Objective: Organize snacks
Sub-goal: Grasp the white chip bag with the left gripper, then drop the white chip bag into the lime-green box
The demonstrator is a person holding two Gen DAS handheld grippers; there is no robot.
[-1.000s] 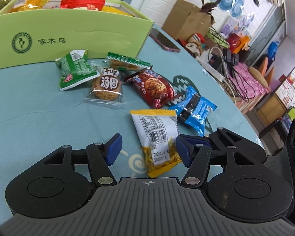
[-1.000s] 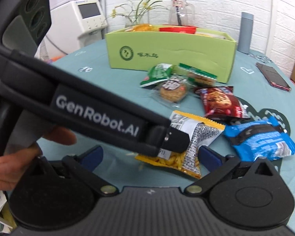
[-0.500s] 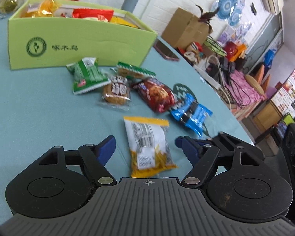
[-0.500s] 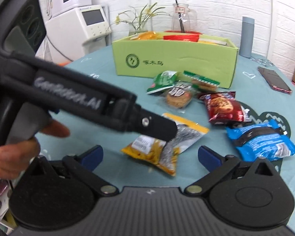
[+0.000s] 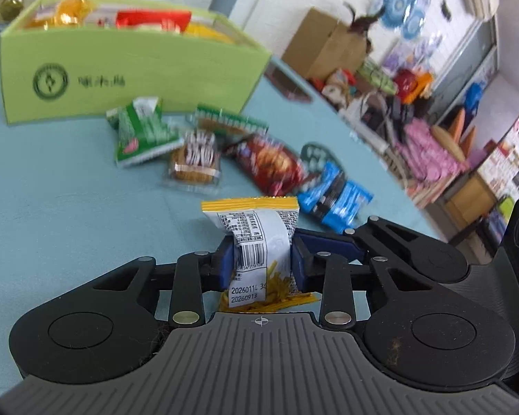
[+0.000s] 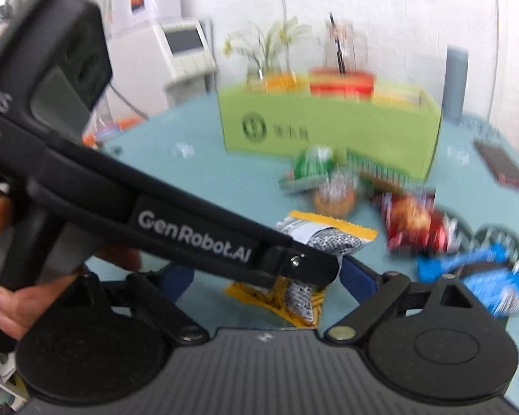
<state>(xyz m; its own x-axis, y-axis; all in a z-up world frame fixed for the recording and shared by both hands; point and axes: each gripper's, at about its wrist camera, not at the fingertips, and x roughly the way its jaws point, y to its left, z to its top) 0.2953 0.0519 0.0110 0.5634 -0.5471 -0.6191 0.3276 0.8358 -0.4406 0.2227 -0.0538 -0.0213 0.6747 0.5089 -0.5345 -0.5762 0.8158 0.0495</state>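
L gripper (image 5: 261, 263) pinches yellow snack pack (image 5: 259, 238), jaws just closed on it; green box (image 5: 128, 65) at 11 o'clock. R gripper (image 6: 266, 276) jaws spread, narrowing, pack between, untouched.

The left gripper (image 5: 261, 263) points forward and down, its blue pads (image 5: 225, 263) pinched tight on the yellow snack packet (image 5: 256, 238), which crumples between them. The person's left hand (image 6: 14, 307) wraps the grip of that tool, fingers curled beneath it. The right gripper (image 6: 266, 276) sits just behind and below, jaws spread wide though they have just been narrowing, pads clear of the packet.
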